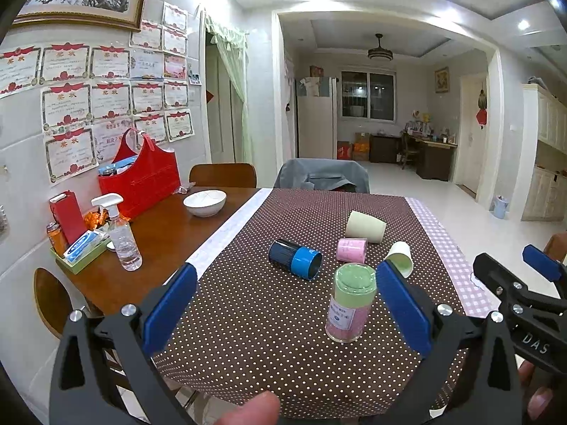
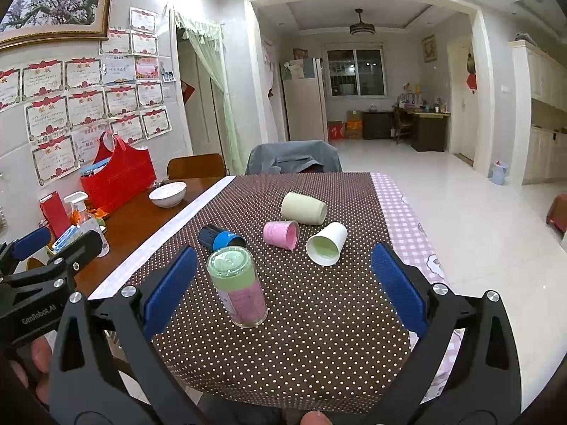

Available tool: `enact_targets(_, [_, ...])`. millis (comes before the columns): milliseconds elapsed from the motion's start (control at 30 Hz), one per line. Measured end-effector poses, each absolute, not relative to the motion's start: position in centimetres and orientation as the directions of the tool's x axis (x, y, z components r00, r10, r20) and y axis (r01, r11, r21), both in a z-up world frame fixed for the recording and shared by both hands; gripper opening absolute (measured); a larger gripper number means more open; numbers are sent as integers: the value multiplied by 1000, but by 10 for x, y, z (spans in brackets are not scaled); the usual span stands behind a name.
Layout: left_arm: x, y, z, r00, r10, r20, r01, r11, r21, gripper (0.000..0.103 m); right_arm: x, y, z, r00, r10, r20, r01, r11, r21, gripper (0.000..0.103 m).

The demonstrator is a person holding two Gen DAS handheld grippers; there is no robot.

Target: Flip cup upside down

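A clear cup with green and pink bands (image 1: 350, 302) (image 2: 238, 286) stands upside down on the dotted brown cloth (image 1: 265, 318), close in front. Four cups lie on their sides behind it: a dark blue one (image 1: 295, 258) (image 2: 220, 239), a pink one (image 1: 351, 250) (image 2: 281, 234), a cream one (image 1: 365, 227) (image 2: 304, 208) and a white one with a green inside (image 1: 399, 258) (image 2: 326, 243). My left gripper (image 1: 287, 313) is open and empty, the clear cup between its fingers towards the right one. My right gripper (image 2: 283, 292) is open and empty, the clear cup near its left finger.
The bare wooden table (image 1: 159, 233) on the left holds a white bowl (image 1: 205, 202), a spray bottle (image 1: 122, 235), a red bag (image 1: 141, 177) and a green tray of small items (image 1: 79, 248). Chairs (image 1: 322, 175) stand at the far edge. A pink checked cloth (image 1: 446, 248) borders the right side.
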State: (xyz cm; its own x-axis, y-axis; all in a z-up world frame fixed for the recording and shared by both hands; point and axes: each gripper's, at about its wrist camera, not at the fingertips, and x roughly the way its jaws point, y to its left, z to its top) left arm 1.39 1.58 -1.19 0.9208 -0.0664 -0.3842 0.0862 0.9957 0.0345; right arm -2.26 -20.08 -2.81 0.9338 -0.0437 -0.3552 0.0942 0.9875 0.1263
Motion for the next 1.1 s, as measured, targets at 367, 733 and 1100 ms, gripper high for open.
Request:
enact_targets(367, [6, 16, -8, 930, -68, -361, 86, 996, 35, 99, -28, -199, -22, 944, -56, -327, 98, 989, 115, 97])
enact_targets(733, [1, 15, -7, 934, -79, -347, 95, 995, 32, 99, -31, -200, -18, 948, -61, -311, 101, 988, 114, 97])
enact_targets(1100, [-1, 13, -6, 941, -55, -333, 75, 996, 48, 99, -32, -201, -17, 950, -56, -307, 95, 989, 114, 97])
